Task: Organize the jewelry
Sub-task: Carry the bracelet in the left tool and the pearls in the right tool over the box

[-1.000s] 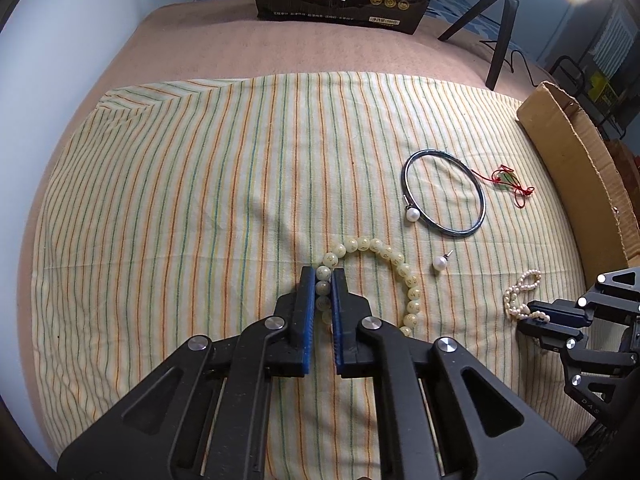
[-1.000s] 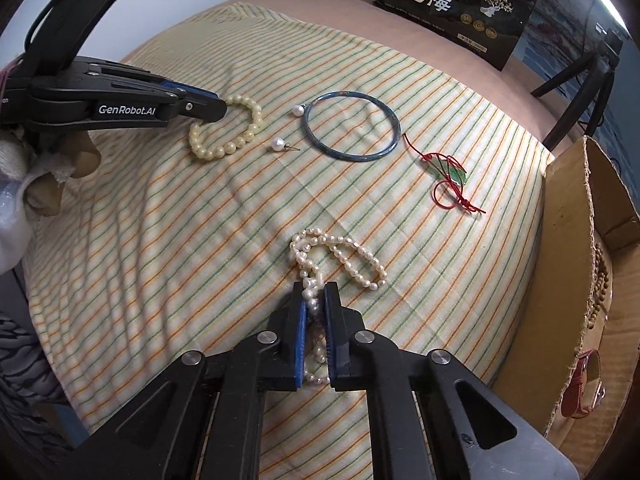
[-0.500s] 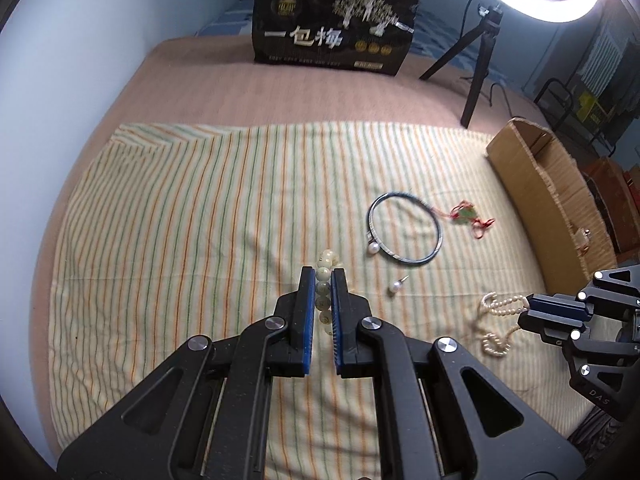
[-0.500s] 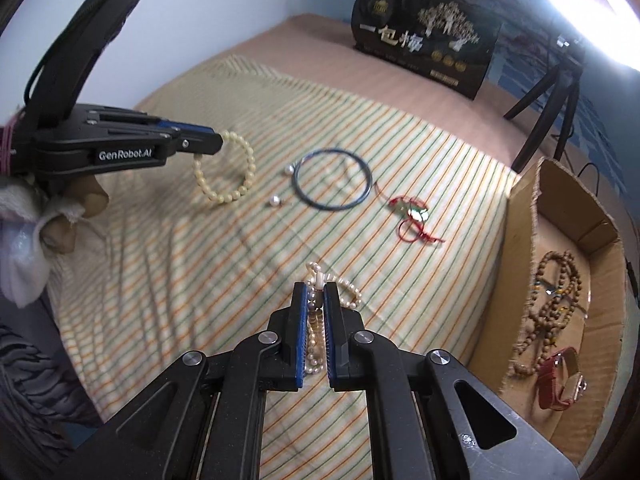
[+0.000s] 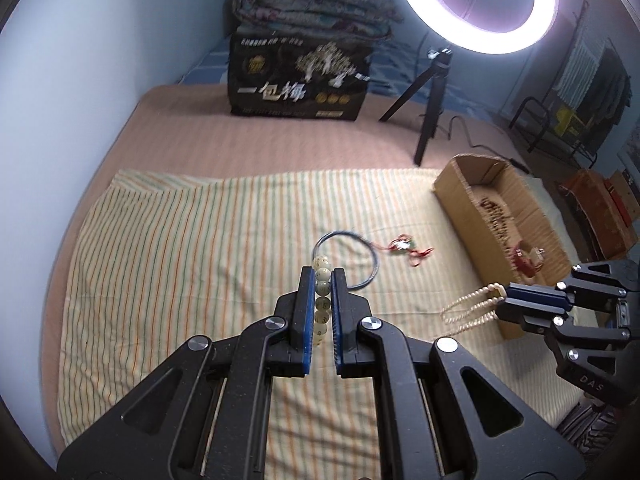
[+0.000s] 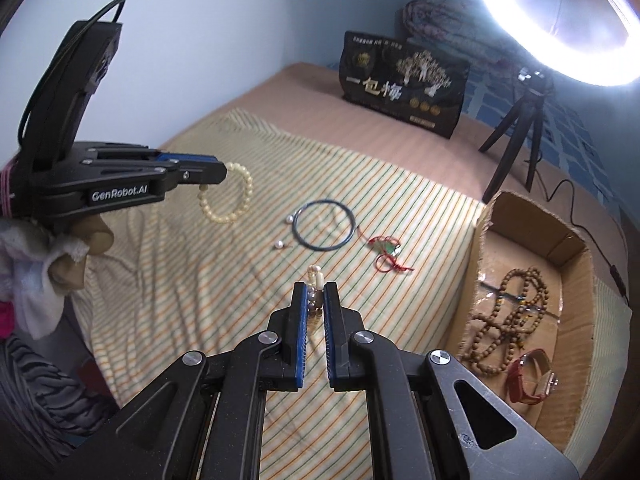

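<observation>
Bed [image 5: 256, 144] filling the scene, with a striped cloth [image 5: 168, 264] spread over its near part. At the far edge, a dark bag [image 5: 298, 80]; far right, a ring light [image 5: 476, 4] on a tripod [image 5: 430, 96]. On the right, off the cloth's edge, an open carton [image 6: 478, 256] already holding brown beads [image 6: 508, 320] and a red watch [image 6: 530, 374].

Mid-cloth, lying loose: a dark bangle [image 6: 324, 224], just right of it a red-cord pendant [image 6: 388, 254], near its left side two pearl earrings [image 6: 279, 245].

Left tool [image 6: 222, 172] clenched on a pale bead bracelet [image 6: 228, 196], hanging clear above the cloth at left. Right tool [image 6: 316, 300] clenched on a pearl strand [image 5: 472, 308], dangling off the cloth near the carton's near corner.

Step in hand, by the look of it: carrying two picked pieces to the carton, both lifted, neither over the opening yet.

Next move likely calls for swinging each tool right, over the carton wall, high enough for the hanging loops to clear the cardboard edge, then releasing above a free patch of the floor beside the beads and watch. Risk of the strand snagging on the wall. Bangle, pendant and earrings left for later trips.
</observation>
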A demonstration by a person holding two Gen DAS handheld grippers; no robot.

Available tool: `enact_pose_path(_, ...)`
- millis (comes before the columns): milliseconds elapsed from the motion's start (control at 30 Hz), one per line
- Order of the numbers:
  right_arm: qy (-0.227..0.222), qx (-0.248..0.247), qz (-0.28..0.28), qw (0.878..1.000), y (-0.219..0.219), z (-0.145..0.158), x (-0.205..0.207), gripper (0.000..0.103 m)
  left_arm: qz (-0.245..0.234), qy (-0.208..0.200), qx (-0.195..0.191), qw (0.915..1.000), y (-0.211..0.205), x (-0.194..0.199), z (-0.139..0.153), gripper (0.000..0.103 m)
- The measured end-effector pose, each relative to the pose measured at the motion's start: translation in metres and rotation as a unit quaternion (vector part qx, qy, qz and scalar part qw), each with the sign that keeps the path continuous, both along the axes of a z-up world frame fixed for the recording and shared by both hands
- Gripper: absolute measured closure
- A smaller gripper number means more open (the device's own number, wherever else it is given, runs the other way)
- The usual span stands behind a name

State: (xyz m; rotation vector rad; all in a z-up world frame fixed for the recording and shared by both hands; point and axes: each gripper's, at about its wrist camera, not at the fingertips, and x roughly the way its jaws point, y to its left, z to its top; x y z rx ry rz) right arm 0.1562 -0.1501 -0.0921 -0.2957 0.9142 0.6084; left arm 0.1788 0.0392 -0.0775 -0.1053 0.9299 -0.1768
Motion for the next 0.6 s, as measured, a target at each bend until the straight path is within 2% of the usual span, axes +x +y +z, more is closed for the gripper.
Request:
enact_pose_path(233,-0.019,0.029,-0.015,0.999,-0.019,0.027,-0.001,0.097,-0.014,-0.038,-0.021,0.9990,-0.023,-0.010,0.033,0.097)
enact_pose_path(600,-0.039,0.058,-0.049,0.996,-0.058,0.055,0.009,0.097,-0.055,-0.073,-0.059,0.9941,-0.079,-0.020,0.064,0.098)
